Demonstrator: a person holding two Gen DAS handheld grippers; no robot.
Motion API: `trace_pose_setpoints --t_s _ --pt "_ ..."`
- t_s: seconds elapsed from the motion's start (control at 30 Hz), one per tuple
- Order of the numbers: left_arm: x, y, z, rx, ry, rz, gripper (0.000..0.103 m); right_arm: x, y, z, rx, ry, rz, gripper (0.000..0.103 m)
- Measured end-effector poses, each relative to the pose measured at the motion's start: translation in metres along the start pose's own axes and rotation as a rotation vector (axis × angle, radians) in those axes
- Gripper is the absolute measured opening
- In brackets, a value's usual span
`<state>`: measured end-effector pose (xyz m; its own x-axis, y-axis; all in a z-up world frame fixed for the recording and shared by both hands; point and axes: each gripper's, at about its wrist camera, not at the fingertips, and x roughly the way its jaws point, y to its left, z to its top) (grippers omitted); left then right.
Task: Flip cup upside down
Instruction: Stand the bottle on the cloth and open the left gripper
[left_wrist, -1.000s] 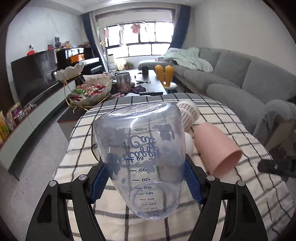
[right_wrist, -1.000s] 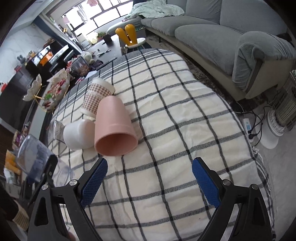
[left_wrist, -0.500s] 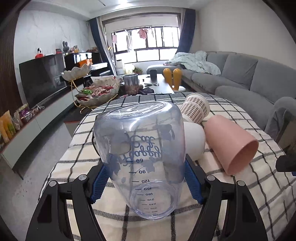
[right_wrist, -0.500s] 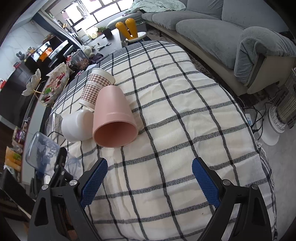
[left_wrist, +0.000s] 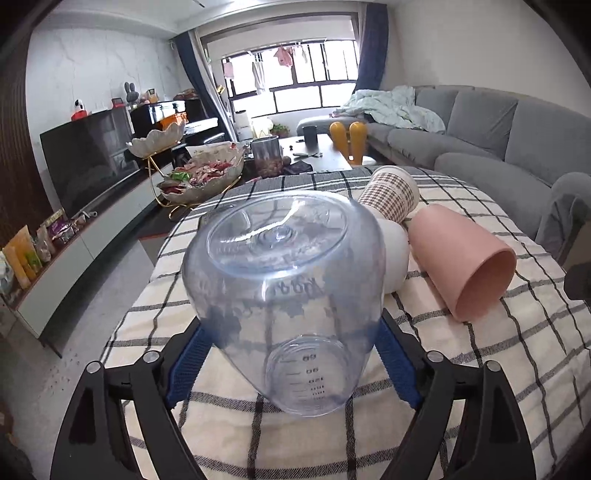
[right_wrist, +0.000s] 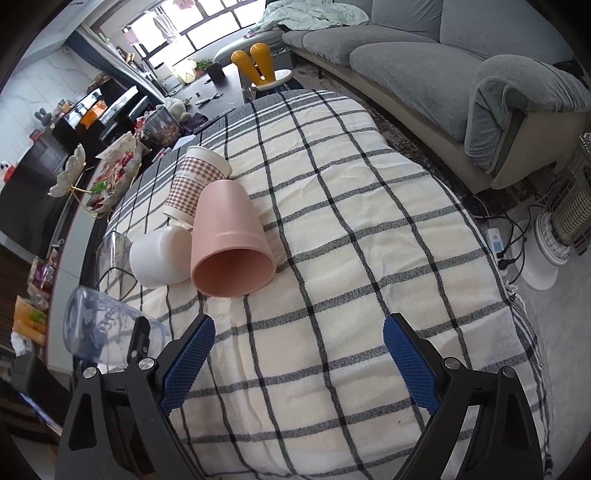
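clear blue-tinted plastic measuring cup (left_wrist: 284, 295) with printed graduation marks is held between the blue-padded jaws of the left gripper (left_wrist: 291, 354), clenched on its lower sides; base faces up and slightly away from the camera, mouth points down toward the camera, cup tilted, above the near-left part of the tabletop. from the right wrist view the same cup (right_wrist: 99, 328) sits at the far left edge of frame, lifted clear of the cloth, with the left gripper's black frame against it. tabletop is covered by a cream tablecloth with black check lines (right_wrist: 351, 258). just beyond the held cup: a small white rounded cup (right_wrist: 160, 254) on its side, touching a pink tapered plastic cup (right_wrist: 229, 236) also on its side with its open mouth toward the cameras. behind these two, a brown-and-white houndstooth paper cup (right_wrist: 195, 181) lies tilted against them. right gripper (right_wrist: 299, 363) hovers over bare cloth, jaws released and spread wide, grasping nothing. grey sofa (right_wrist: 424, 55) stands to the right of the tabletop.
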<state>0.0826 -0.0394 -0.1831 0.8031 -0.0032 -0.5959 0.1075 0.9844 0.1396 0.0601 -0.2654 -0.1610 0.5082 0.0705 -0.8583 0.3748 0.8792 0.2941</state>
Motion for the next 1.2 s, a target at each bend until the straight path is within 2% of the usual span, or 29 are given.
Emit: trace_pose_setpoints --t_s 0.1,0.23,0.47,0.73,1.0,1.2 --pt "-0.006 0.005 0.001 -0.016 0.026 -0.013 0.092 -0.006 0.002 -0.001 -0.002 -0.007 0.010 0.093" --pt "-0.023 0.014 -0.004 -0.020 0.056 -0.035 0.094 -0.023 0.009 -0.003 -0.025 -0.046 0.013 0.093" --pt "-0.062 0.040 0.003 -0.094 0.136 -0.081 0.096 -0.067 0.035 -0.014 -0.133 -0.182 -0.006 0.093" --pt "-0.098 0.057 0.024 -0.123 0.163 -0.097 0.096 -0.115 0.053 -0.023 -0.207 -0.343 -0.023 0.094" --pt "-0.119 0.067 0.037 -0.144 0.205 -0.076 0.097 -0.155 0.068 -0.038 -0.272 -0.502 -0.084 0.098" --pt "-0.132 0.072 0.043 -0.155 0.181 -0.040 0.097 -0.162 0.076 -0.042 -0.301 -0.517 -0.100 0.098"
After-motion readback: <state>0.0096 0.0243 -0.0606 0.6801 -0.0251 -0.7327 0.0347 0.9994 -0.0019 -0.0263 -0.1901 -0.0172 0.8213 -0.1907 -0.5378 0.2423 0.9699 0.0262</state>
